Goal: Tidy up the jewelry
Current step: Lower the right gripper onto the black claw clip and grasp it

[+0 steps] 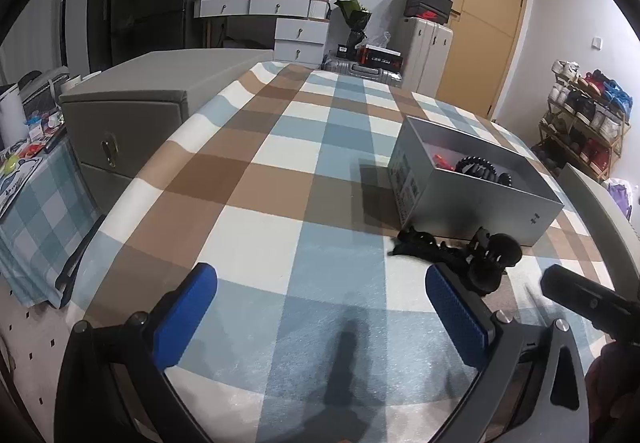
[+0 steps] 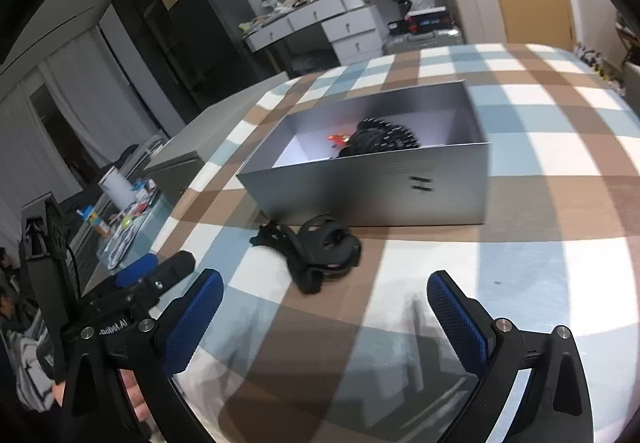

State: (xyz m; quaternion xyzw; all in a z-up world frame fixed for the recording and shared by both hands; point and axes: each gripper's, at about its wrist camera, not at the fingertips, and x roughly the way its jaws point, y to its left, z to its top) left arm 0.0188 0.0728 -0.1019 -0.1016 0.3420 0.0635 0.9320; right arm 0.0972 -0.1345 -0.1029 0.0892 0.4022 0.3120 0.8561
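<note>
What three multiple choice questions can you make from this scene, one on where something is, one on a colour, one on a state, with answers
1. Where does the black hair clip lie?
A. Inside the grey box
B. On the checked cloth before the grey box
C. On the white desk

2. What colour are the claw pads?
A. Blue
B. Red
C. Yellow

3. How does the right claw stand?
A. Shut on the clip
B. Shut, empty
C. Open, empty

Answers: B, the clip rests on the checked cloth outside the grey box; A, both pads show blue; C, a wide gap holds nothing.
</note>
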